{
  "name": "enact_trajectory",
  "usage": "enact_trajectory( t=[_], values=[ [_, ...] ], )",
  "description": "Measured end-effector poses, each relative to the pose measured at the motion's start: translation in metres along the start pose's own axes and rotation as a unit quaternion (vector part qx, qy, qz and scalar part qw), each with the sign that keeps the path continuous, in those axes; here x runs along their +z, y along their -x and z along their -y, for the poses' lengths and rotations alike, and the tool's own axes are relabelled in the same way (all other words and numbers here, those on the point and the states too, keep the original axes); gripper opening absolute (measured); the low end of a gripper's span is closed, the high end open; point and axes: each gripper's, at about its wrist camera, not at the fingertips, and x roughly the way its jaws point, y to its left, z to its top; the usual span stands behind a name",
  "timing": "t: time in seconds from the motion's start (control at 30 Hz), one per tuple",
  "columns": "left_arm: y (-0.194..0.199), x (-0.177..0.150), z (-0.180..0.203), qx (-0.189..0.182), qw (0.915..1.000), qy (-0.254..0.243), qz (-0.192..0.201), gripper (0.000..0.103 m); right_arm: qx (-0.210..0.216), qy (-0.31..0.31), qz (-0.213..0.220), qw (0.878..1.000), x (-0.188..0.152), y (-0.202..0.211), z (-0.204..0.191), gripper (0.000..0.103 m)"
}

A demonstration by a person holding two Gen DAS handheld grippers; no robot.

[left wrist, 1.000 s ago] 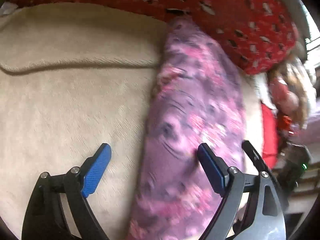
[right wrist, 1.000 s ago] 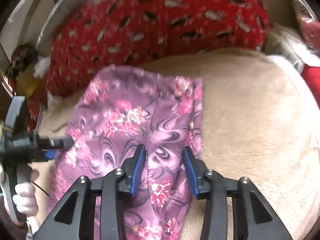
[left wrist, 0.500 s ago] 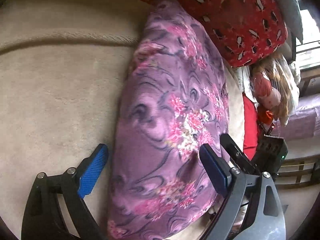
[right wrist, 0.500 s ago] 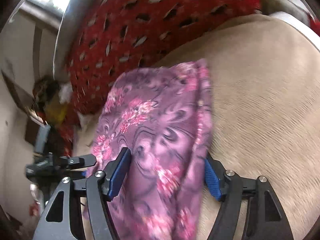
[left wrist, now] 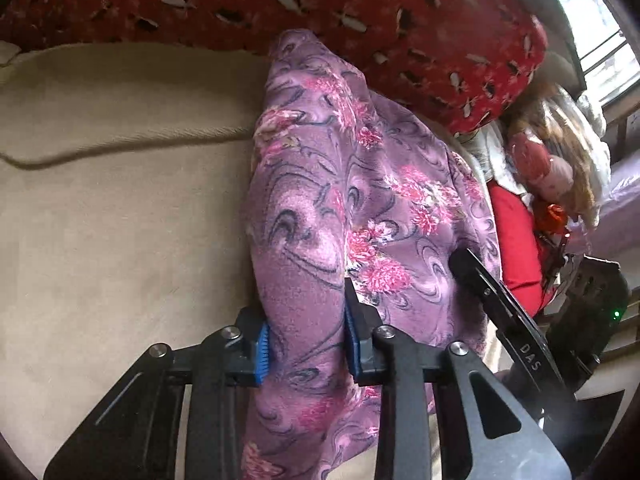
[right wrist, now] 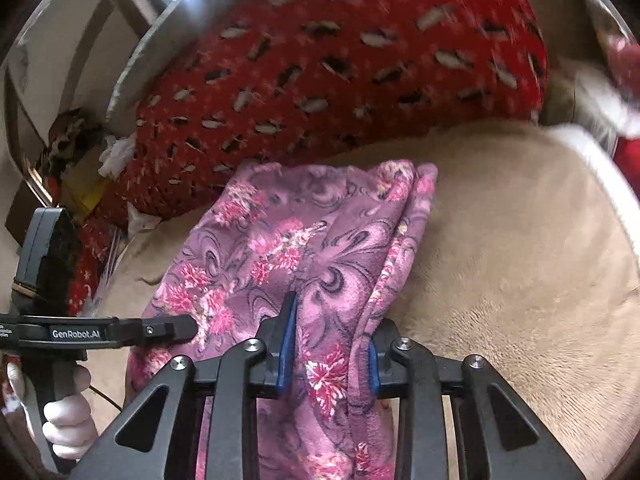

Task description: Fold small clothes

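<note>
Both grippers' fingers are closing narrow on bunched folds of the purple floral fleece garment (left wrist: 360, 208): left gripper (left wrist: 306, 340), right gripper (right wrist: 328, 354), above a beige blanket (right wrist: 500, 260).

Two readable marks, both on gripper hardware. "GenRobot.AI" in white letters runs along the black body of the left gripper (right wrist: 120, 334), seen side-on from the right wrist view (a few smaller white characters sit at the frame's left edge on the same body, cut off, can't read them). "DAS" in white letters is on the black finger arm of the right gripper (left wrist: 524, 354), seen from the left wrist view, running lengthwise down the arm. Nothing legible on the fabrics or the clutter at the edges; too blurred or too small to tell.
</note>
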Motion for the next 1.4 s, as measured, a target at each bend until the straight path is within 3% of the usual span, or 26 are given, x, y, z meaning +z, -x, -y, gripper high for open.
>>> enact_trajectory(
  t=[0.13,0.37,0.7,0.8,0.83,0.87,0.9,0.97,1.03,1.1,1.2,1.4],
  values=[
    [0.036,-0.017,-0.011,0.003,0.9998,0.000,0.022,0.026,0.005,0.018,0.010,1.000,-0.004,0.024,-0.029,0.028],
    [0.086,-0.055,-0.044,0.048,0.9975,-0.003,0.051,0.027,0.024,0.024,-0.001,0.999,-0.037,0.035,-0.083,0.029],
    [0.109,-0.095,-0.099,0.075,0.9955,0.018,0.056,0.028,0.049,0.020,-0.027,0.998,-0.081,0.023,-0.136,0.029],
    [0.095,-0.109,-0.119,0.091,0.9949,0.026,0.036,0.033,0.057,-0.001,-0.050,0.997,-0.102,0.009,-0.134,0.032],
    [0.084,-0.114,-0.129,0.104,0.9939,0.034,0.018,0.033,0.055,-0.009,-0.067,0.996,-0.110,0.001,-0.132,0.033],
    [0.075,-0.118,-0.137,0.108,0.9933,0.040,0.004,0.040,0.041,-0.016,-0.098,0.994,-0.121,-0.012,-0.128,0.035],
    [0.070,-0.123,-0.147,0.101,0.9937,0.049,-0.004,0.044,0.028,-0.021,-0.124,0.992,-0.131,-0.022,-0.123,0.036],
    [0.075,-0.126,-0.160,0.074,0.9951,0.066,0.004,0.054,0.049,-0.057,-0.110,0.991,-0.135,-0.018,-0.111,0.041],
    [0.087,-0.120,-0.167,0.055,0.9958,0.071,0.015,0.053,0.046,-0.078,-0.103,0.991,-0.126,-0.011,-0.103,0.041],
    [0.097,-0.109,-0.166,0.047,0.9956,0.072,0.037,0.053,0.023,-0.083,-0.066,0.994,-0.112,0.001,-0.099,0.043],
    [0.103,-0.083,-0.153,0.042,0.9955,0.063,0.056,0.053,0.042,-0.072,-0.024,0.996,-0.087,0.007,-0.106,0.043],
    [0.062,-0.029,-0.118,0.115,0.9920,-0.007,0.052,0.053,0.035,0.020,-0.015,0.999,-0.057,-0.024,-0.133,0.040]
  ],
)
